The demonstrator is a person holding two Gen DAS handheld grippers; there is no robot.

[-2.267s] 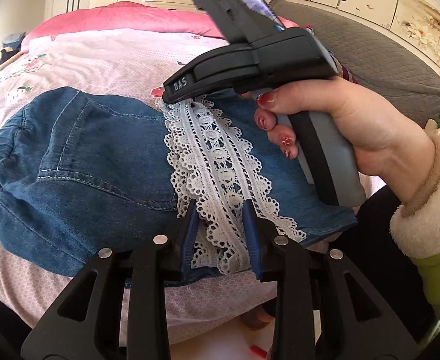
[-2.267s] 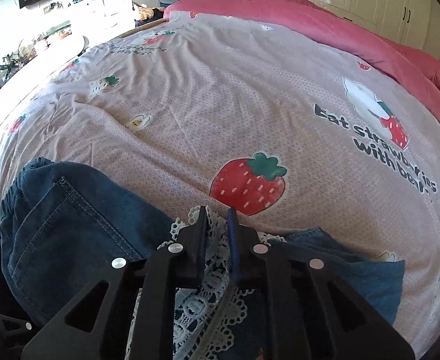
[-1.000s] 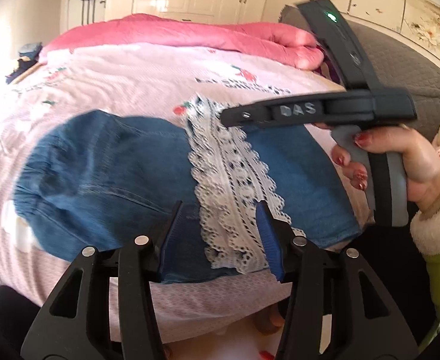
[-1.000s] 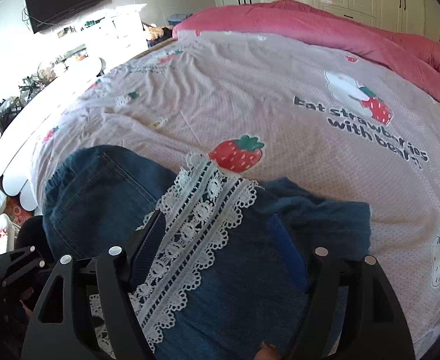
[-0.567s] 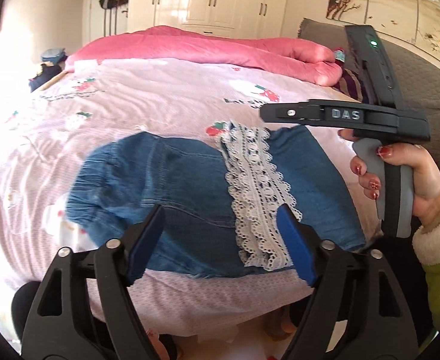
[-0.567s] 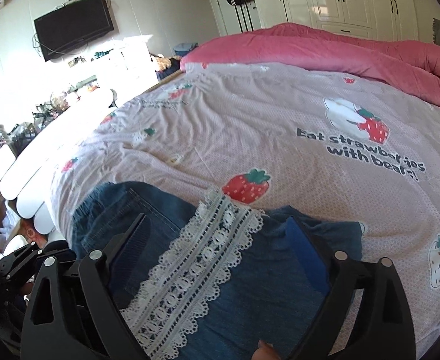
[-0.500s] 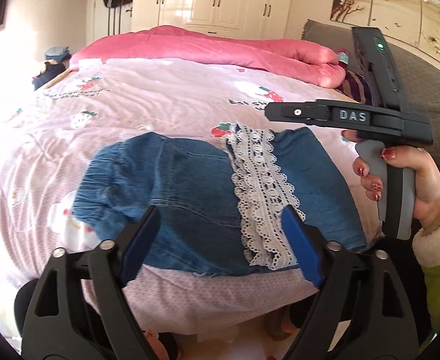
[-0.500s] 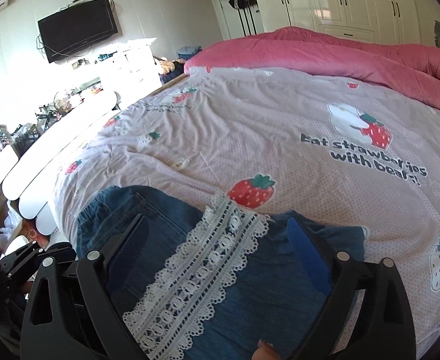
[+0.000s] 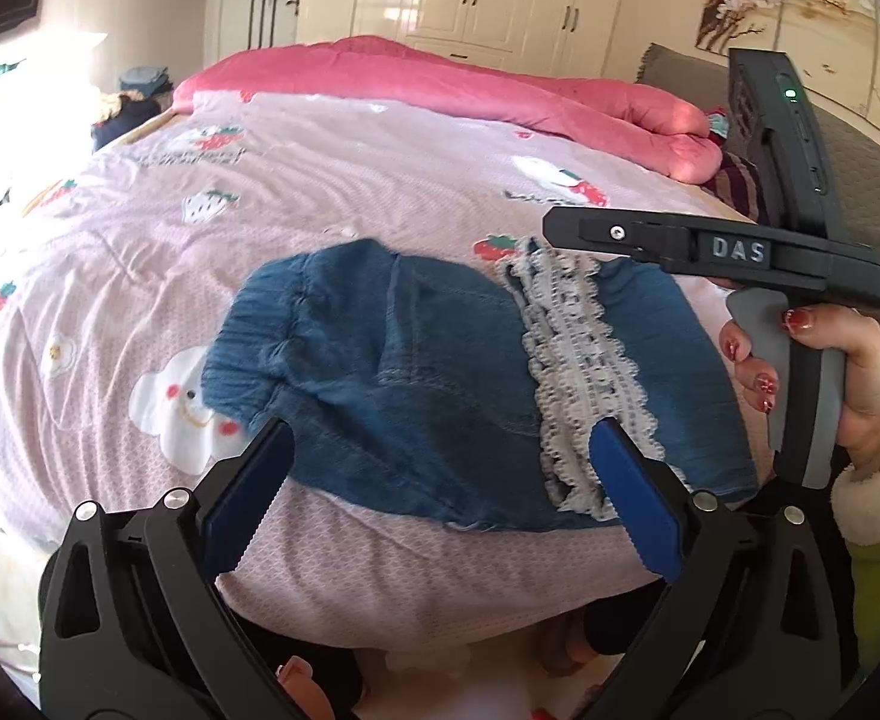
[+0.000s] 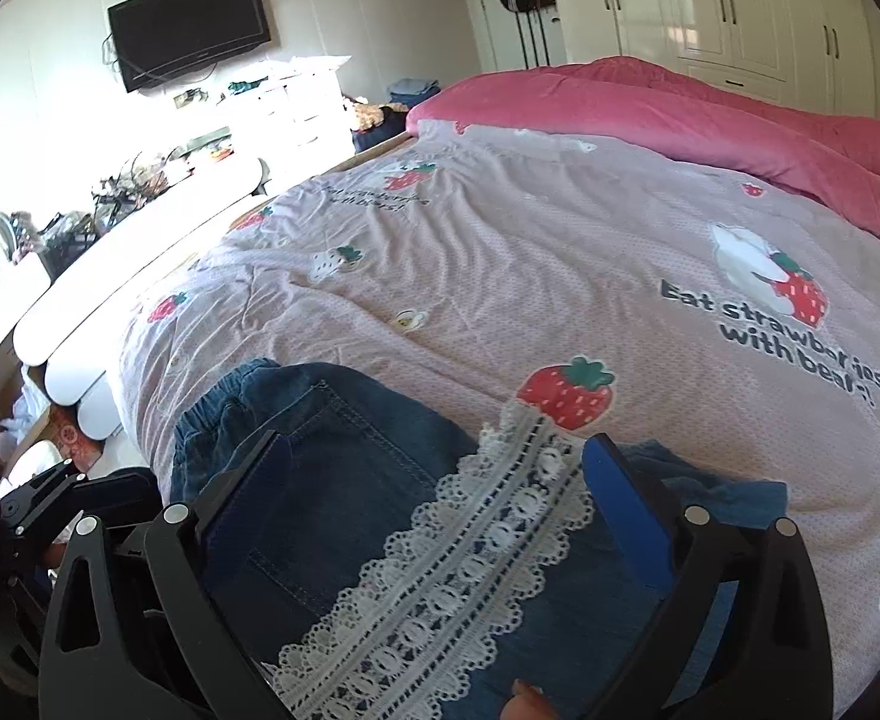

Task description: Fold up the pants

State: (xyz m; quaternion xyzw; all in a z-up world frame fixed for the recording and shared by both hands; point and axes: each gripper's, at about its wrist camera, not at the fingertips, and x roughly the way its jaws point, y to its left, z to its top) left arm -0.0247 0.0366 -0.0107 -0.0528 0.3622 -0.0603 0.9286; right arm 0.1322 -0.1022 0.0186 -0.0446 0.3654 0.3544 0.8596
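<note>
Small blue denim pants [image 9: 416, 372] with a white lace band [image 9: 584, 360] lie folded near the front edge of the bed; they also show in the right wrist view [image 10: 344, 480], lace band [image 10: 470, 564] across them. My left gripper [image 9: 440, 504] is open and empty, held above the near edge of the pants. My right gripper [image 10: 434, 516] is open and empty, hovering over the lace band. It shows from the side in the left wrist view [image 9: 710, 252], held in a hand to the right of the pants.
The bed has a pink strawberry-print cover [image 10: 530, 276] and a rolled pink quilt [image 9: 440, 84] at the far end. A grey sofa back [image 9: 878, 180] is at the right. A white desk [image 10: 140, 228] with clutter and a wall TV [image 10: 188, 24] stand left of the bed.
Both grippers opened, let go of the lace end of the pants and pulled back and up. The pants stay folded on the bed.
</note>
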